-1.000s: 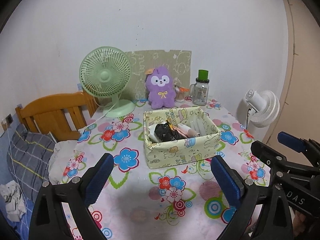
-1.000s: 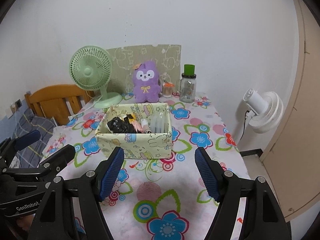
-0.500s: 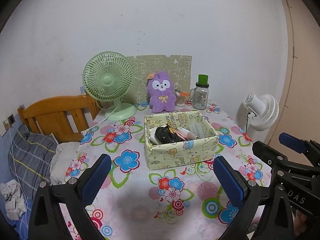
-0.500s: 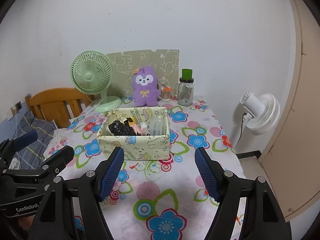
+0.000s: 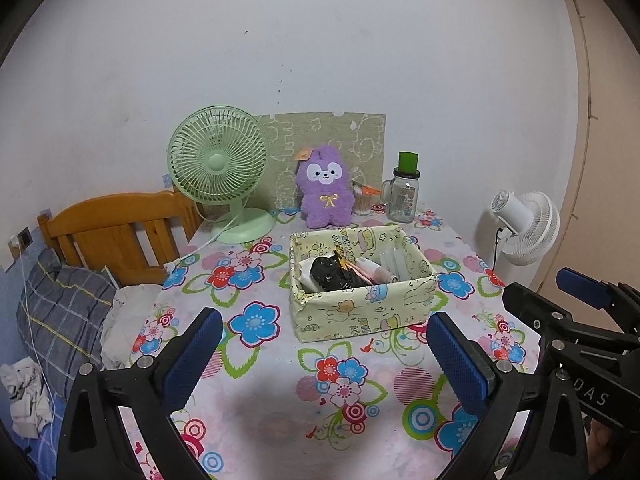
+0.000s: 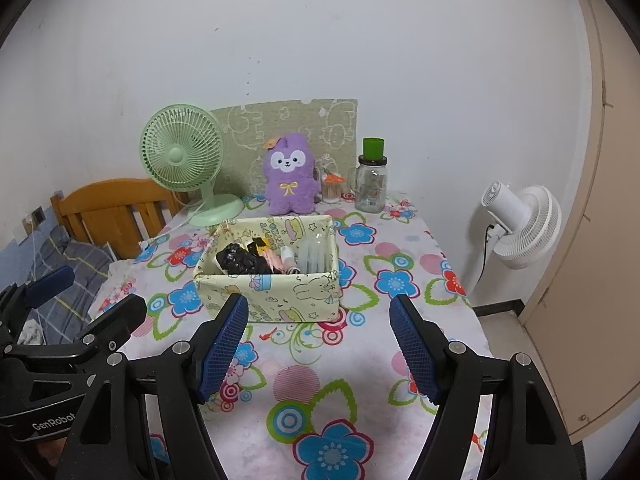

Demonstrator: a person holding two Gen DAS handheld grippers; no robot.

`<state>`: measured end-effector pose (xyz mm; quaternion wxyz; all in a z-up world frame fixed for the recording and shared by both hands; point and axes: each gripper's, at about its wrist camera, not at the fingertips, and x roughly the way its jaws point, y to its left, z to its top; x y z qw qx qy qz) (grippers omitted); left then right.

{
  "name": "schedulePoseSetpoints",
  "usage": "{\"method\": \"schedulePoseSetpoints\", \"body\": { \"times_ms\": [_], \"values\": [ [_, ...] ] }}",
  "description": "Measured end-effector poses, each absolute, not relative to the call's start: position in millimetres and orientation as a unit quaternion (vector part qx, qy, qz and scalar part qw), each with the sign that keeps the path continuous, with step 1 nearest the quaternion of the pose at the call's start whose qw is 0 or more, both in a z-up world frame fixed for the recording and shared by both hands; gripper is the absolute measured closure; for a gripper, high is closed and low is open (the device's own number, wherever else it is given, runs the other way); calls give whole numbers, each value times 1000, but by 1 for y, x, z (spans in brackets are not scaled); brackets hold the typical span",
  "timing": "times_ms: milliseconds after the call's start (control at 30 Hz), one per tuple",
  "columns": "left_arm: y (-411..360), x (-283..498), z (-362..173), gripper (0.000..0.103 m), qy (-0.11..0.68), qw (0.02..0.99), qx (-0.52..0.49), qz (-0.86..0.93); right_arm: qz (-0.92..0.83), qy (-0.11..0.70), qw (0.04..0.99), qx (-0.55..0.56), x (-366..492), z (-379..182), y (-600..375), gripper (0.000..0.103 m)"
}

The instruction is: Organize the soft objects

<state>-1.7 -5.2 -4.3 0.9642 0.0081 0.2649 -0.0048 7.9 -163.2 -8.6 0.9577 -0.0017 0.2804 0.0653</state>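
Note:
A purple plush toy (image 5: 325, 190) stands upright at the back of the floral table (image 5: 264, 360), also in the right wrist view (image 6: 290, 180). A pale yellow fabric box (image 5: 362, 284) sits mid-table, holding a black crumpled item (image 5: 332, 274) and small pink and white things; it also shows in the right wrist view (image 6: 272, 272). My left gripper (image 5: 324, 360) is open and empty above the near table. My right gripper (image 6: 320, 344) is open and empty, just short of the box.
A green desk fan (image 5: 218, 168) stands back left, its cord trailing off the table. A glass jar with a green lid (image 5: 404, 190) stands back right. A white floor fan (image 5: 524, 228) is right of the table. A wooden headboard (image 5: 116, 232) and bedding lie left.
Both grippers have drawn back and risen a little from the table; the box and plush toy look smaller and farther. Both stay open and empty.

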Motion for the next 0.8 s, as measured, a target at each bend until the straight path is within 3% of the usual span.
{"method": "schedulePoseSetpoints", "body": {
  "times_ms": [800],
  "values": [
    [-3,1,-5,0,265,964,6,-4,52,274,960,-7,9,-9,-163,21]
  ]
}}
